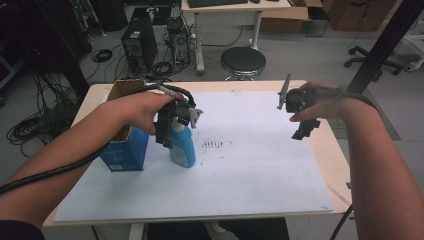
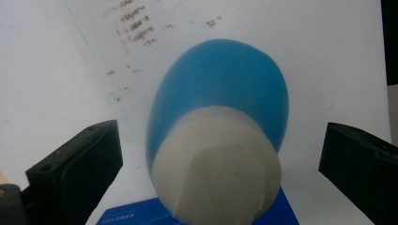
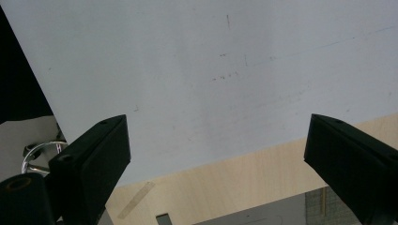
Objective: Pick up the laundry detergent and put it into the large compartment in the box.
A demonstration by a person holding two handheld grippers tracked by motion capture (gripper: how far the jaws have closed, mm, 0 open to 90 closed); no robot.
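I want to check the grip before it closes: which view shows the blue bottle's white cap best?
The left gripper view: the white cap sits close up between the open jaws of the left gripper, with gaps on both sides. In the high view the hand and gripper cover the cap; the blue bottle shows its body. The right gripper view faces the white sheet.

A pale wooden table (image 1: pixel 336 150) carries a large white sheet (image 1: pixel 240 170) — on that sheet stand a blue bottle (image 1: pixel 182 145) and, just beside it, an open blue box (image 1: pixel 125 150).

A lab: computer towers (image 1: pixel 140 42) on the floor, tangled cables (image 1: pixel 30 127), desk (image 1: pixel 235 7), stool (image 1: pixel 243 61).
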